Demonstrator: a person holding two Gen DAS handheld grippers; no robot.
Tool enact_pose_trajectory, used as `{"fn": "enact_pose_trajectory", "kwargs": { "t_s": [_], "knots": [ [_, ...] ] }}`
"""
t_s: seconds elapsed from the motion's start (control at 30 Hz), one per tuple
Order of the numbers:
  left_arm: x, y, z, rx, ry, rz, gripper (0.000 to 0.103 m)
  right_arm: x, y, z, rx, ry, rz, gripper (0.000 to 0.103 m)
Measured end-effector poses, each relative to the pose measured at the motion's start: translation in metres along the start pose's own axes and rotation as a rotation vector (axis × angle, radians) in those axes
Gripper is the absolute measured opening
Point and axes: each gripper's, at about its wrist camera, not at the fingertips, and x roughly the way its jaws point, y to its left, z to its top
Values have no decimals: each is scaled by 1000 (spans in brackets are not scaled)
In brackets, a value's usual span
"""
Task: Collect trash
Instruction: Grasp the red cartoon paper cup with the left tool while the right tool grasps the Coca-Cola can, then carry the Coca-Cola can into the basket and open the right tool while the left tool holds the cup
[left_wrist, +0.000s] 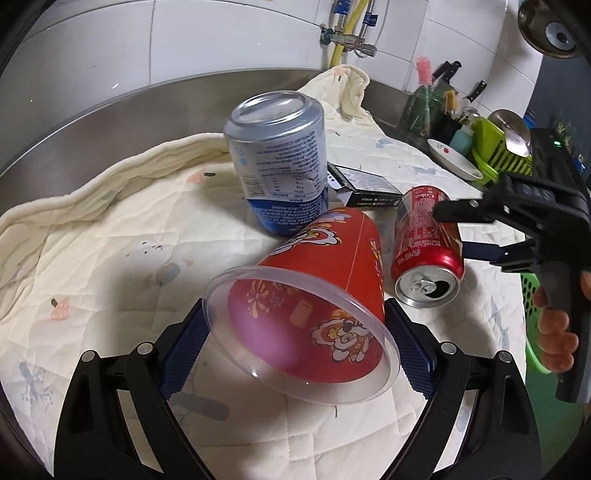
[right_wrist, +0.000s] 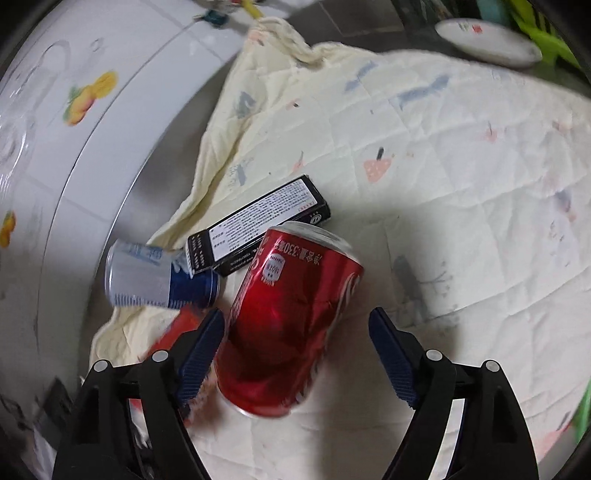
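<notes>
Now the left claw (left_wrist: 299, 345) has the red plastic cup (left_wrist: 314, 295) between its blue pads, one pad on each side of the cup's wall just behind the clear rim, and the cup lies on its side with its mouth toward the camera. Over on the right, the right claw (right_wrist: 295, 354) stands wide around the red cola can (right_wrist: 291, 325): the left finger (right_wrist: 201, 354) is just beside the can, the right finger sits clear of it. From the left wrist view that same can (left_wrist: 428, 247) lies tipped on the quilted cloth (left_wrist: 110, 236), opened end facing out, with the right claw (left_wrist: 458, 229) straddling its body. A blue and silver can (left_wrist: 280, 162) stands upside down behind the cup, leaning a little, and a black carton (left_wrist: 365, 186) lies flat between the two cans. Everything sits on the cream cloth spread across the steel tabletop (left_wrist: 147, 110). Farther right, a white dish (left_wrist: 454, 158) and a green drying rack (left_wrist: 502, 147) sit near the wall.
</notes>
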Motion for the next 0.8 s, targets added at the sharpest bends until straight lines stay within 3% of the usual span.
{"fn": "enact_pose_trajectory", "kwargs": {
  "t_s": [0.33,0.8],
  "knots": [
    [-3,2,-6,-15,5,10,90,29,-4,6,84,54,19,76],
    [-10,-1,-13,-17,5,-21,89,-7,-20,-16,44,49,88,72]
  ]
}}
